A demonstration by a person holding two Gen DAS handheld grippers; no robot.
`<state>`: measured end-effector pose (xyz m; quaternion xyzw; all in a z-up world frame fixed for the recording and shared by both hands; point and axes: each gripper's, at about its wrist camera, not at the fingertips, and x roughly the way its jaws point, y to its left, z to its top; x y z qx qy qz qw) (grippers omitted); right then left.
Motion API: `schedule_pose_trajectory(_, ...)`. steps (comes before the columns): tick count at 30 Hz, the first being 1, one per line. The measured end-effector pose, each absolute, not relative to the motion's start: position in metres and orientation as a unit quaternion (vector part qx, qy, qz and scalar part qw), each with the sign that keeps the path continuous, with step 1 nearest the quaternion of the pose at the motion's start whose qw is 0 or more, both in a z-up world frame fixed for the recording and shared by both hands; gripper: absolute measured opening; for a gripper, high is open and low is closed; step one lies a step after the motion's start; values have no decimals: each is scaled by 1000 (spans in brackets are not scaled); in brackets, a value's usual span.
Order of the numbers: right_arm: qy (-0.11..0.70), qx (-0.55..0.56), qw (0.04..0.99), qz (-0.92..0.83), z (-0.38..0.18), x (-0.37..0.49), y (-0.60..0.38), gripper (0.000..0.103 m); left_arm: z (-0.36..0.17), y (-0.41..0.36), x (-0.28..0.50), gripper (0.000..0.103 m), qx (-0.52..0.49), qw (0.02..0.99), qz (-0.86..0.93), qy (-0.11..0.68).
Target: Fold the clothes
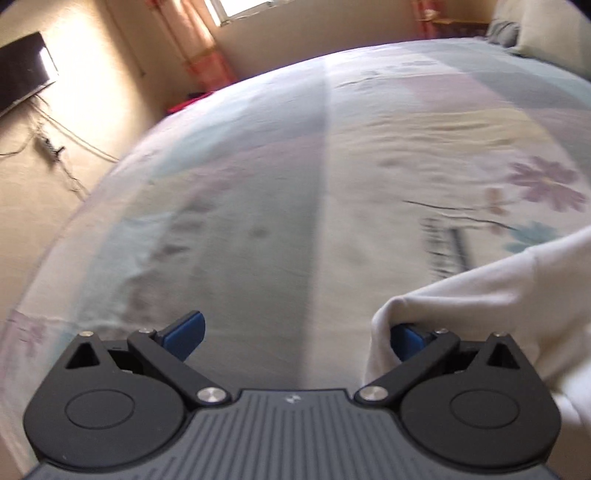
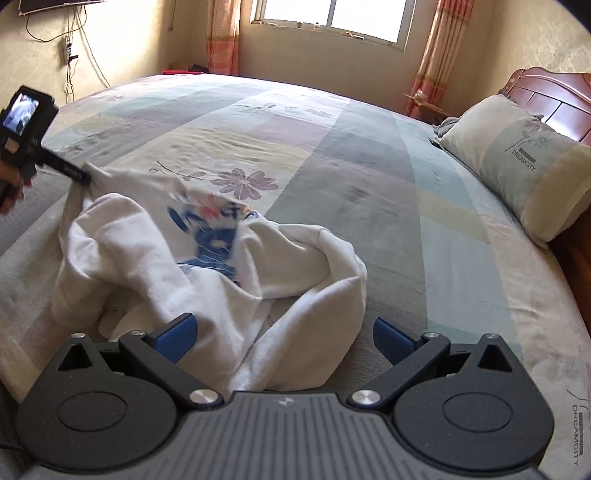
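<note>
Both grippers, left (image 1: 295,334) and right (image 2: 284,332), are held wide open. White shirt (image 2: 207,258) is bunched on the bed (image 2: 369,166) near its front edge, draped over one left finger (image 1: 404,338).

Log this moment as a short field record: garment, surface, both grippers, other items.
garment: white sweatshirt with a blue and orange print, crumpled, not yet folded
surface: bed with a pastel patchwork floral sheet
left gripper: open, fabric draped over one fingertip, nothing pinched between the fingers
right gripper: open, cloth lying between the fingers, not clamped
pillow: at the headboard end, away from the garment
window: on the far wall, curtains at each side
</note>
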<state>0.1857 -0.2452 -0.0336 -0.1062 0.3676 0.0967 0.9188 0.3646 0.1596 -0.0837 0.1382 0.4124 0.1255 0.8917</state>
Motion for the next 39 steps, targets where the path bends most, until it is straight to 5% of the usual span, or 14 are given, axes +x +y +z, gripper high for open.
schedule_pose_trajectory(16, 475, -33, 877, 71, -67, 275, -275, 103, -78, 129, 311, 101, 116, 889, -41, 441)
schedule_pose_trajectory(39, 469, -161, 856, -146, -83, 333, -376, 103, -84, 100, 299, 101, 151, 876, -78, 451)
